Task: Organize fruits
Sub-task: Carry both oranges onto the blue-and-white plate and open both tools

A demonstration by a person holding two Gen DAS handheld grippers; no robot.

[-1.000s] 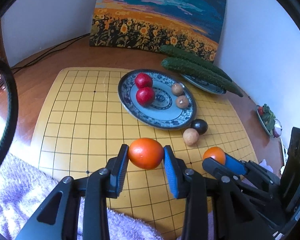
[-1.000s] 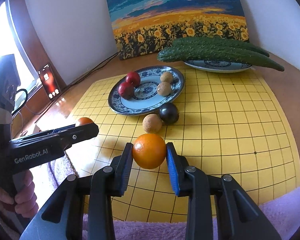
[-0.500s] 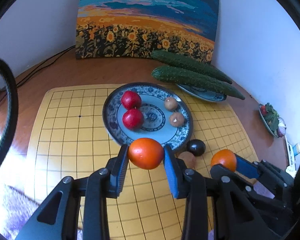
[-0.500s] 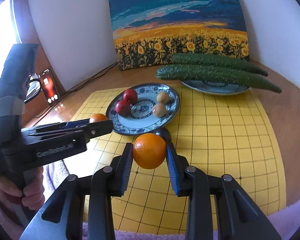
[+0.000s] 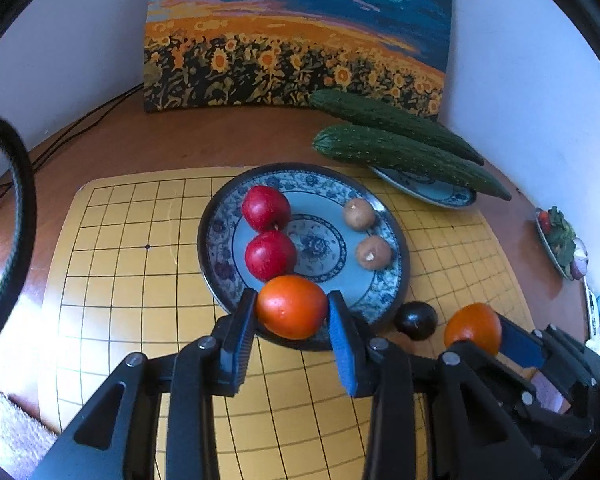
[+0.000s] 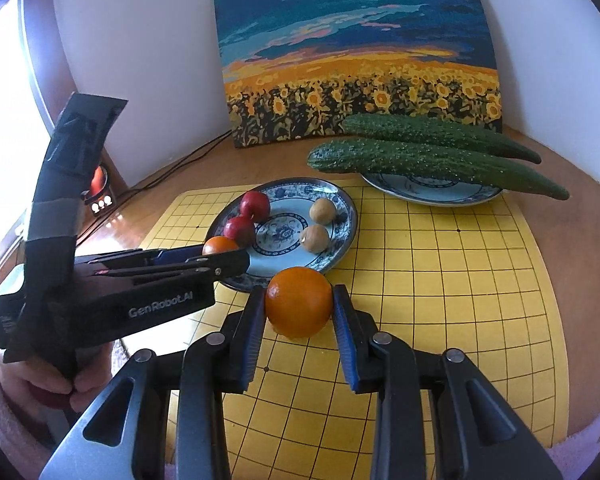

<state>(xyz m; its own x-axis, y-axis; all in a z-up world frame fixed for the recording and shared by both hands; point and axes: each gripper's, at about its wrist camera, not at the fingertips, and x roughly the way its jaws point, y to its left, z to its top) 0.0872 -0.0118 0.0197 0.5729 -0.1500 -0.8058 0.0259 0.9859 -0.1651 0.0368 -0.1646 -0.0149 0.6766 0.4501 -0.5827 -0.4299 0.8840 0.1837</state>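
- Yellow grid board (image 5: 112, 280) (image 6: 460, 280) covers most of the brown table I'm working over; a purple fuzzy cloth (image 6: 576, 444) lies at its near edge.
- Sunflower painting (image 5: 296, 36) (image 6: 356, 60) leans against the white wall at the back.
- Two long cucumbers (image 5: 404, 152) (image 6: 432, 156) lie across a small blue-rimmed dish (image 5: 428, 194) (image 6: 428, 194), beyond the board's far right corner.
- Blue patterned plate (image 5: 216, 240) (image 6: 340, 240) sits on the board. On it: two red fruits (image 5: 266, 208) (image 6: 255, 205) touching each other on the left side, two brown round fruits (image 5: 359, 213) (image 6: 323, 211) apart from each other on the right.
- My left gripper (image 5: 292, 310) (image 6: 224, 250) has its jaws clamped on a red-orange tomato-like fruit (image 5: 292, 306) (image 6: 219, 245), held over the plate's near-left rim, just beside the nearer red fruit.
- My right gripper (image 6: 299, 310) (image 5: 480, 332) has its jaws clamped on an orange (image 6: 299, 302) (image 5: 473, 326), held above the board just short of the plate's near rim.
- One dark, almost black round fruit (image 5: 415, 319) rests on the board just outside the plate's near-right rim, between the two grippers in the left wrist view.
- A hand in a pink sleeve (image 6: 32, 388) grips the left tool's handle.
- A small dish of greens (image 5: 560, 240) sits far right at the table edge; contents too small to tell.
- A lit phone screen (image 6: 100, 194) stands by the window, cables trailing along the wall.
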